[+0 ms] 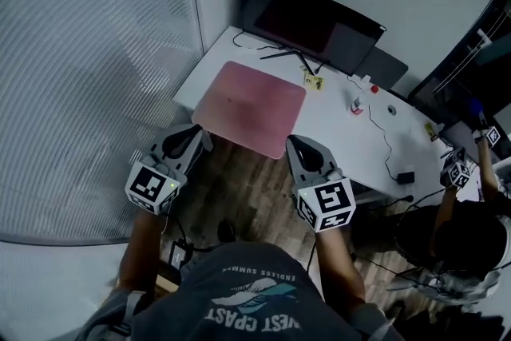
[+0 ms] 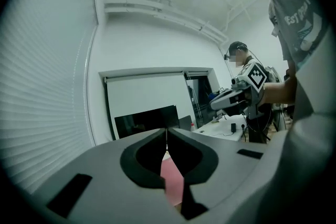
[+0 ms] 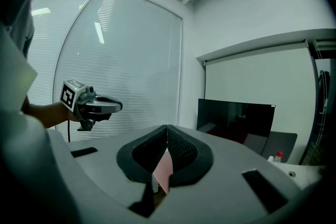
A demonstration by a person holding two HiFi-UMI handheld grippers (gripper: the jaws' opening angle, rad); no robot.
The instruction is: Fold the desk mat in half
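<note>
The left tool and the right tool both have their jaws pressed together with nothing between them. Each tool's own view shows the tips meeting in a thin line, with only a sliver of pink visible beyond.

The pink desk mat lies flat and unfolded on the white counter. Its near edge runs along the counter's near edge. The two tools hover just short of that edge, one toward each near corner, and neither touches the mat.

The fold does not appear to have started; the step in hand looks like taking hold of the near edge.

- **Grip:** The jaws must first part. Each tool should then slide one jaw under a near corner and pinch only a little way in, so the mat does not bunch.
- **Lift:** Raising both corners together and level should keep the sheet from twisting.
- **Fold:** The near edge can then be carried over to the far edge and lined up corner to corner before release.
- **Hazards:** The monitor stands just behind the mat, with its foot and cables near the far edge, so the carry should stay low and stop short of them. A soft mat may slide on the smooth counter, so a slow pull is wise.
</note>
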